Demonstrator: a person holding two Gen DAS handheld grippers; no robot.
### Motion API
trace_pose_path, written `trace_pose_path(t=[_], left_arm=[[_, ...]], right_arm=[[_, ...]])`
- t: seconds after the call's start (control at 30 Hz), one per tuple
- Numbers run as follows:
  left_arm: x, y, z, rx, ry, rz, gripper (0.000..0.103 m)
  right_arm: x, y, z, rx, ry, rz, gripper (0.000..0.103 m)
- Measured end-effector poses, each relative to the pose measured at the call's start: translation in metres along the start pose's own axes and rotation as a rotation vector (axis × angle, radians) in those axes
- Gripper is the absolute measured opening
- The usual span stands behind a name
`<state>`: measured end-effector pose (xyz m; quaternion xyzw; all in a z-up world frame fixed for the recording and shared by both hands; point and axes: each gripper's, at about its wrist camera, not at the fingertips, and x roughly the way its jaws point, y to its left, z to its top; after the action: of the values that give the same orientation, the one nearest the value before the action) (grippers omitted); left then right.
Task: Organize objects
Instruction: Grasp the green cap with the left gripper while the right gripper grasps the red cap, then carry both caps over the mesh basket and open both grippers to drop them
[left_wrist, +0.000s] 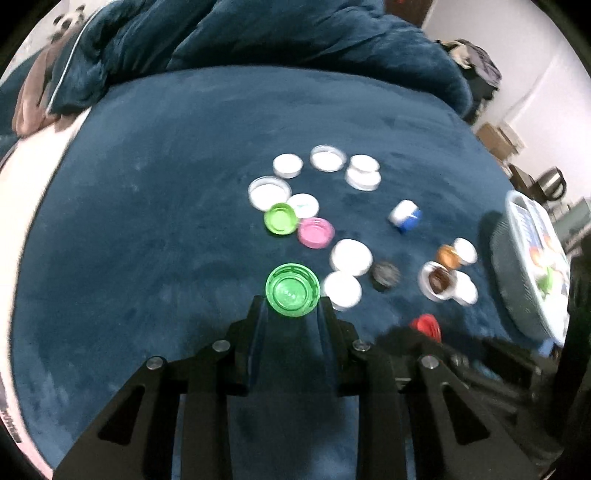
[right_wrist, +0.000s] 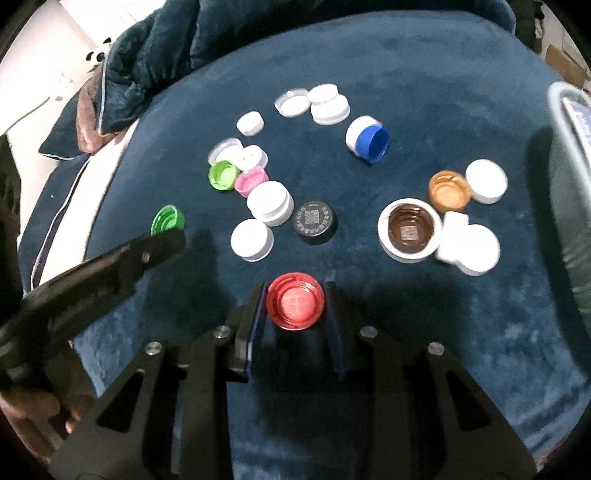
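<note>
Green cap between left tongs

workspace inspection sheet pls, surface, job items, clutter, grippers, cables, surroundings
surface: dark blue plush cover, caps scattered loosely on it.
job's things: green cap between the left fingers; red cap between the right fingers; many white caps, plus pink cap, black cap, blue cap; basket at the right edge.
clutter: rumpled blue blanket behind.
grippers: left gripper and right gripper each straddle a cap; grip unclear.
cables: nothing seen.
surroundings: white wall, boxes, dim.
</note>
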<state>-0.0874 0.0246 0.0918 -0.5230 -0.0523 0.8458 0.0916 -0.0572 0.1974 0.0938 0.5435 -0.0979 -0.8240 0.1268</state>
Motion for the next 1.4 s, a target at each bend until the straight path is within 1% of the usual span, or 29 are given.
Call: trace_pose_path(t=[0.13,0.23,0.3,0.43,0.5,0.6,0.67,0.73,0.83,0.97,1.07,1.13,1.23,1.4], left_arm=[[-0.042,-0.025,-0.009,0.044,-0.019,-0.054,0.028],[-0.074,-0.049,-0.011,0.092,-0.053,-0.095,0.028],[-0.090,-0.065,-0.012,0.116,-0.064,-0.140,0.028],[-0.104,-0.105,-0.002,0.149,-0.069,-0.229,0.028],[-0.106,-0.133,0.007,0.190,-0.072,-0.260,0.028],[-0.105,-0.178,0.018,0.260,-0.085,-0.294,0.028],[-0.100,-0.203,0.020,0.296,-0.084,-0.308,0.028],[-0.092,-0.224,0.019,0.313,-0.062,-0.323,0.028],[-0.077,-0.248,0.019,0.316,-0.019,-0.354,0.028],[-0.061,-0.275,0.020,0.334,0.006,-0.365,0.028],[-0.051,-0.288,0.020,0.338,0.022,-0.380,0.028],[-0.047,-0.297,0.020,0.349,0.030,-0.386,0.028],[-0.040,-0.310,0.019,0.368,0.039,-0.388,0.028],[-0.027,-0.331,0.018,0.396,0.047,-0.397,0.028]], right_arm=[[-0.034,0.005,0.000,-0.016,-0.052,-0.005,0.031],[-0.067,0.005,0.004,-0.036,-0.098,-0.013,0.031],[-0.090,0.000,0.006,-0.042,-0.130,-0.024,0.031],[-0.133,-0.027,0.013,-0.017,-0.179,-0.050,0.031],[-0.157,-0.047,0.020,0.000,-0.216,-0.078,0.031],[-0.179,-0.078,0.024,0.026,-0.266,-0.143,0.031],[-0.186,-0.104,0.022,0.086,-0.295,-0.186,0.031],[-0.185,-0.132,0.018,0.173,-0.296,-0.207,0.031],[-0.187,-0.160,0.012,0.270,-0.303,-0.202,0.031],[-0.190,-0.184,0.007,0.324,-0.302,-0.206,0.031],[-0.195,-0.199,0.005,0.364,-0.307,-0.185,0.031],[-0.197,-0.206,0.002,0.386,-0.307,-0.168,0.031],[-0.198,-0.214,0.004,0.401,-0.315,-0.165,0.031],[-0.196,-0.225,0.006,0.479,-0.332,-0.123,0.031]])
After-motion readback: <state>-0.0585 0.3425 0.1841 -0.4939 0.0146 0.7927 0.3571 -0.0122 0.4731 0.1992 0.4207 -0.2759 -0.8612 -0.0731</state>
